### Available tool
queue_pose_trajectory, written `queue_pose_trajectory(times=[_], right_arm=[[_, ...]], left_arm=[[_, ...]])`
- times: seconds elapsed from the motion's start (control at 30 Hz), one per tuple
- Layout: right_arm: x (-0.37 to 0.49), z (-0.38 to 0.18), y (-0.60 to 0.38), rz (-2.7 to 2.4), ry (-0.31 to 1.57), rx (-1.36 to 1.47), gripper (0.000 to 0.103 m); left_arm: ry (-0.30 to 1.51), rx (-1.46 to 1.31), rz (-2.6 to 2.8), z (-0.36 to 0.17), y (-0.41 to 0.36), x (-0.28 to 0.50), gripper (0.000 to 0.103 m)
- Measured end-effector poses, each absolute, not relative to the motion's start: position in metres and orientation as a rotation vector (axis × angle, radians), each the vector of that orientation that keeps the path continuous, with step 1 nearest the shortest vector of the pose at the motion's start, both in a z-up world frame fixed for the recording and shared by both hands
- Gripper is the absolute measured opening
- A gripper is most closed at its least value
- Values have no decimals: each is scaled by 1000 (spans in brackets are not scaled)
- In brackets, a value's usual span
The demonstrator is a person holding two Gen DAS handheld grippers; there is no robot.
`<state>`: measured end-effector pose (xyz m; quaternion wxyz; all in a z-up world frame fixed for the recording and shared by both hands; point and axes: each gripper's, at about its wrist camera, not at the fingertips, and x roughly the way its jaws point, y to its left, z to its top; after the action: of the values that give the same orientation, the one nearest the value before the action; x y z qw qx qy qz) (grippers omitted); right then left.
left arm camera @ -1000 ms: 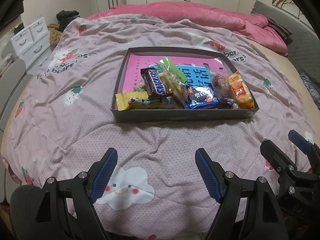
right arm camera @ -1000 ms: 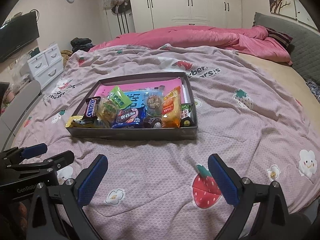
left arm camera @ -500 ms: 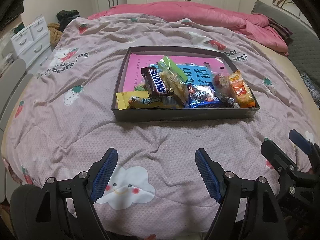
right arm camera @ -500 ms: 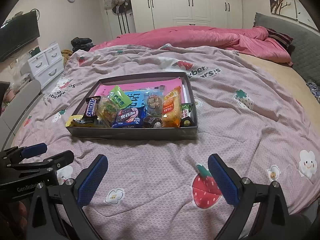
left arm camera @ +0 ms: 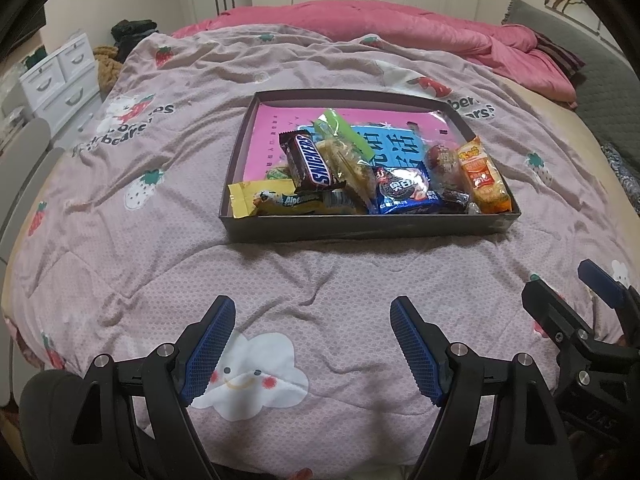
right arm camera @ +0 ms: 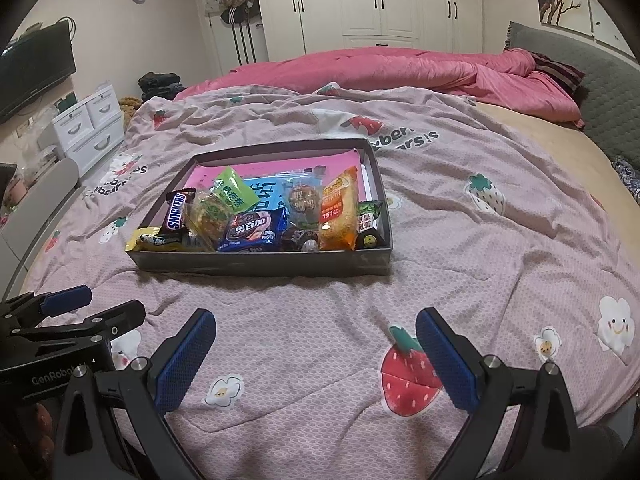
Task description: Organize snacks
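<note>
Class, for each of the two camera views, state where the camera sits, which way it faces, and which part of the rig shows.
Left wrist: on the left tongs, facing down-forward over the bed at the snack box; the right tongs show at right.
Right wrist: on the right tongs, facing the same box; the left tongs show at left.
Shared: box, Snickers bar, strawberry quilt.

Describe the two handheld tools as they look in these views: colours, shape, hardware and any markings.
Both are alike. The left tool has a matte black frame that splits into two angled fingers, each faced with a blue cross-hatched pad, with silver bolt heads at the pivots. The right tool has the same build. In the right wrist view, white lettering that starts "GenRobo" shows on the left tool's black body. No cables or sleeves show.
</note>
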<state>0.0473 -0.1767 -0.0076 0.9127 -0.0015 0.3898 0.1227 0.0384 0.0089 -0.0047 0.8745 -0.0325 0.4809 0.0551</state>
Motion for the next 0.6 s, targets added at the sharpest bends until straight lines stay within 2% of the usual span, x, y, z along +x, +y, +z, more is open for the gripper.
queue_pose_trajectory(times=[0.6], right_arm=[[49, -9, -176, 254, 809, -11, 101]], left_arm=[[1001, -86, 101, -9, 10, 42, 81]])
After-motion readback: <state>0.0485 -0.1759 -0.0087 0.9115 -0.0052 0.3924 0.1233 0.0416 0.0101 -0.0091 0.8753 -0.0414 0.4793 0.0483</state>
